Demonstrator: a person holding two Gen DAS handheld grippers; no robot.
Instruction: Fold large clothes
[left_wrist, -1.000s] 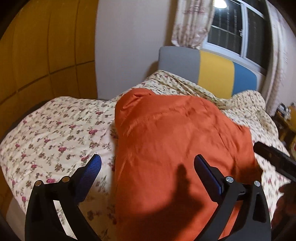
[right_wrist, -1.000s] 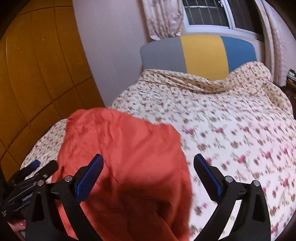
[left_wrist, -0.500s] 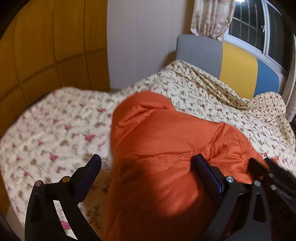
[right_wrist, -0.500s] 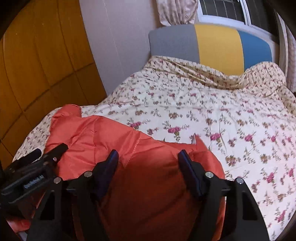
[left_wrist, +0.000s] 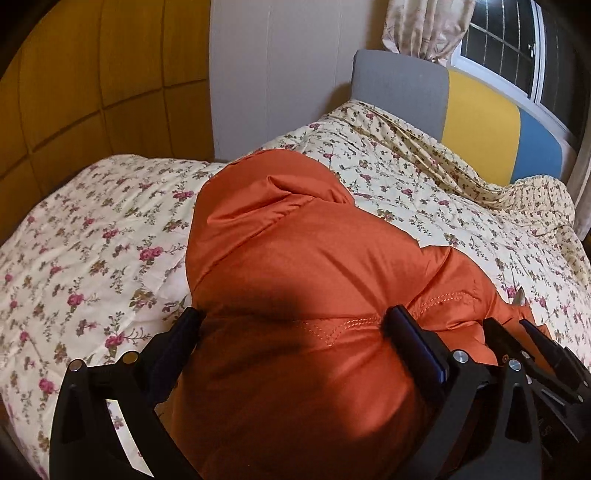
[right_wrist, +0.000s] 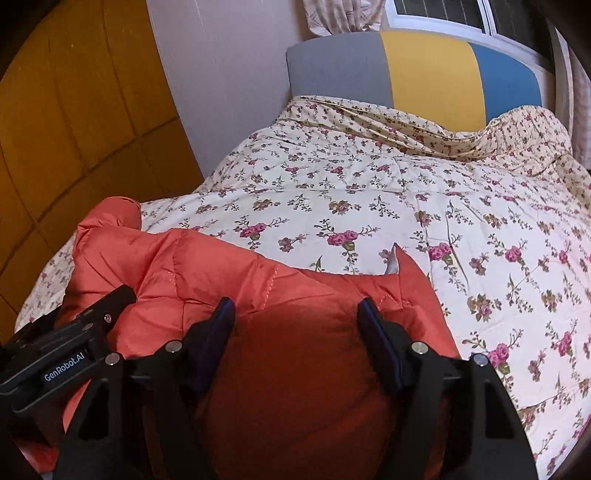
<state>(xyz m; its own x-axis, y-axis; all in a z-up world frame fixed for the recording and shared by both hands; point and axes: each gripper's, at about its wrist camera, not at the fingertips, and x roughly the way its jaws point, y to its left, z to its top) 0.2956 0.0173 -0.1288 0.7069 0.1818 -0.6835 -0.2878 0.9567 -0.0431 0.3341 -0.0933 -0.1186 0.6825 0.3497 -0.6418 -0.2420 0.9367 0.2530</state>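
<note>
Orange jacket (left_wrist: 295, 280) on bed, L claw (left_wrist: 291, 328) & R claw (right_wrist: 295, 314) each clamping it, hood in L view only.

orange padded jacket (left_wrist: 303, 266) | puffy, stitched seams | bunched in a heap | on floral bedspread

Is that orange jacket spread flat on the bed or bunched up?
Bunched up. The orange jacket bulges in puffy mounds with creases on the bed, a rumpled lump at its far end.
</note>
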